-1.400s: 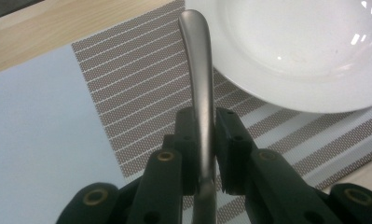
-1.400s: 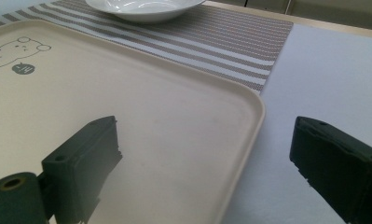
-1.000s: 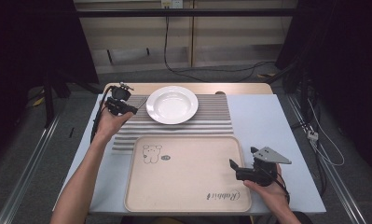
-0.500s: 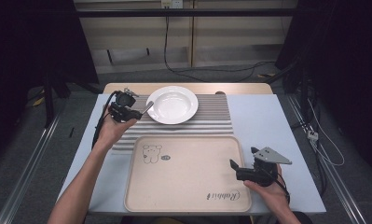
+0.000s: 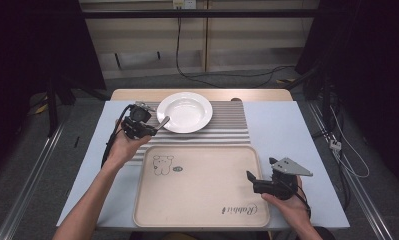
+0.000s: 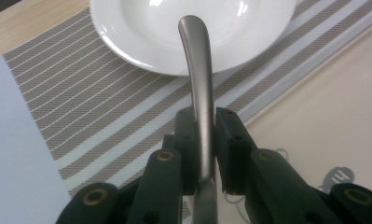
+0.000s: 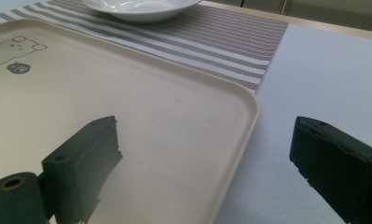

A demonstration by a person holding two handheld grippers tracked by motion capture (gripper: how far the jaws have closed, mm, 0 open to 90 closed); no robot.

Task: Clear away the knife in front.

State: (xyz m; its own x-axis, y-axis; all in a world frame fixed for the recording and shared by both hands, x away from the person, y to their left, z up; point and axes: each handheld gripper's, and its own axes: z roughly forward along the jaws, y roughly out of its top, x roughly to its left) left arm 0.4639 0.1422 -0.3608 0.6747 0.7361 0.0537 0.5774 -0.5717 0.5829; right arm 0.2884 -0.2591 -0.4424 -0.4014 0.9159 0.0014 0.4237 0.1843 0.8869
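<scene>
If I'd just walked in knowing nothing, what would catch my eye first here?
Probably the white plate, gleaming on the striped mat at the table's far side. Next, the left tool pinching a metal utensil handle whose end reaches the plate's rim. Nearer you lies a big beige tray, with the right tool open at its right edge.

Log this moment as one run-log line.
left gripper: shut on metal handle, tip over white plate | right gripper: open, empty, at tray corner

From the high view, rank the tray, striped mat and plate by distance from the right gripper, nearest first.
1. Tray: right beside the right gripper, whose fingers reach over its right edge.
2. Striped mat: beyond the tray's far edge.
3. Plate: farthest, on the mat's left part.
</scene>
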